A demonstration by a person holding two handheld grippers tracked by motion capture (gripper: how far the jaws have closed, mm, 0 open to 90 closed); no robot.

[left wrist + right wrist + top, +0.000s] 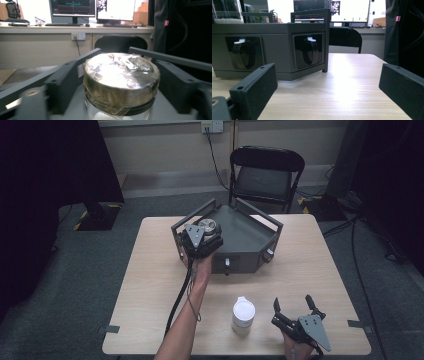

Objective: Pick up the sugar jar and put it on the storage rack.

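**Left gripper at the jar, right gripper idle**

The left gripper [200,239] reaches over the near left corner of the dark grey tray [250,237], its jaws standing on either side of a glass jar [120,82] with a foil-taped lid; whether they press the jar or merely flank it I cannot tell. The jar stands inside the tray, at its left end. The right gripper [296,309] rests low at the near right edge of the worktop [150,285], jaws spread wide with nothing between them. Just left of it stands a white lidded container [243,315]. Beyond the worktop, a black folding chair [265,172] faces it.
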